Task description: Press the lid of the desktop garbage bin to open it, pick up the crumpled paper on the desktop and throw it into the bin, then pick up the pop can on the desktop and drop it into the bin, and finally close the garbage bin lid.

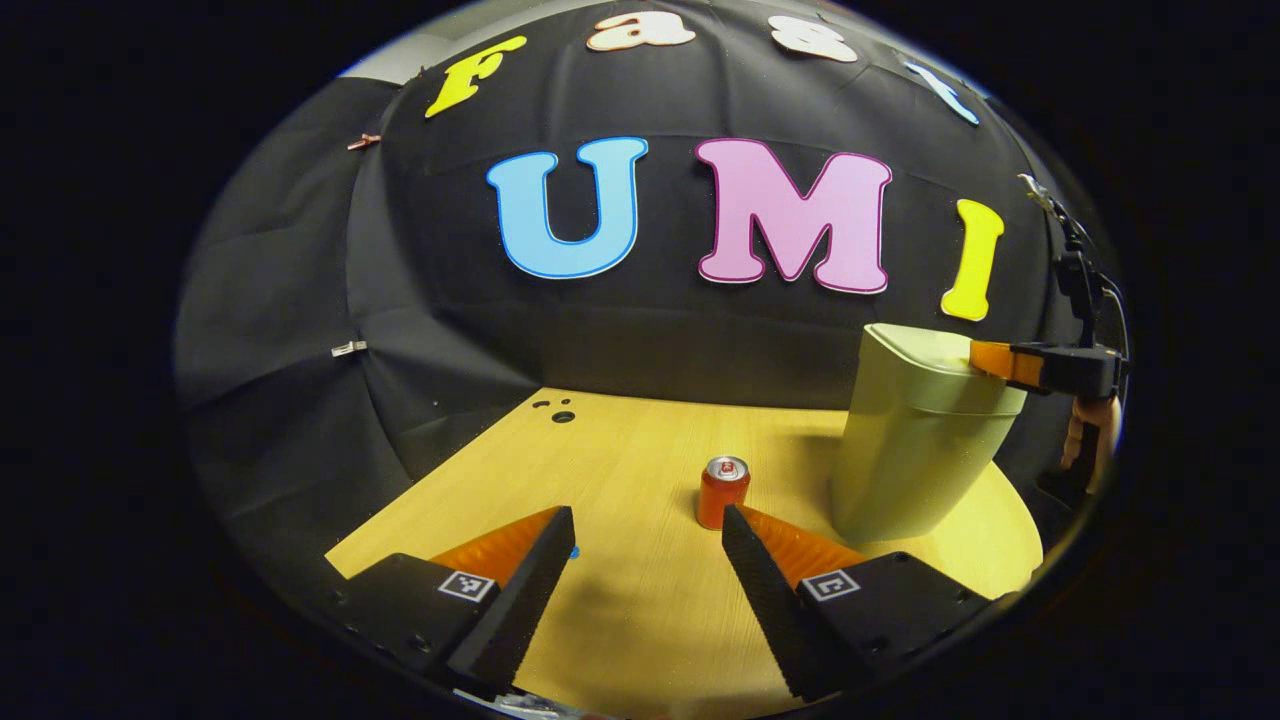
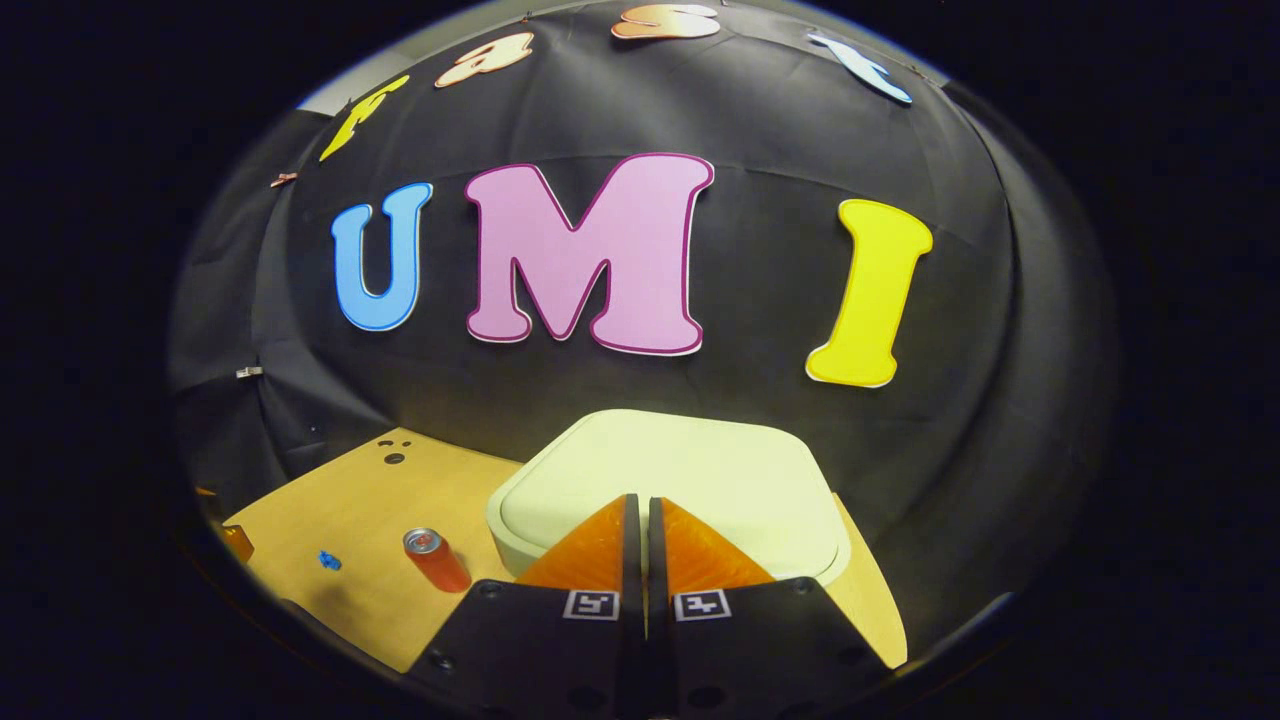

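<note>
The pale green bin [image 1: 915,435] stands on the wooden table [image 1: 620,450] at the right, its lid [image 2: 690,470] down and flat. My right gripper [image 2: 640,503] is shut with nothing between its fingers, its tips resting at the lid's near edge. In the left gripper view, that right gripper [image 1: 990,360] reaches onto the bin's top from the right. An orange pop can [image 1: 722,490] stands upright left of the bin, just beyond my left gripper [image 1: 648,520]. The left gripper is open and holds nothing. The right gripper view shows the can [image 2: 436,558] to the left of the bin.
A small blue speck [image 2: 328,560] lies on the table [image 2: 330,510] left of the can. A few dark holes [image 1: 562,415] mark the table's far left corner. A hand [image 1: 1088,432] holds the right gripper beyond the bin. Black cloth walls close in behind and to the left.
</note>
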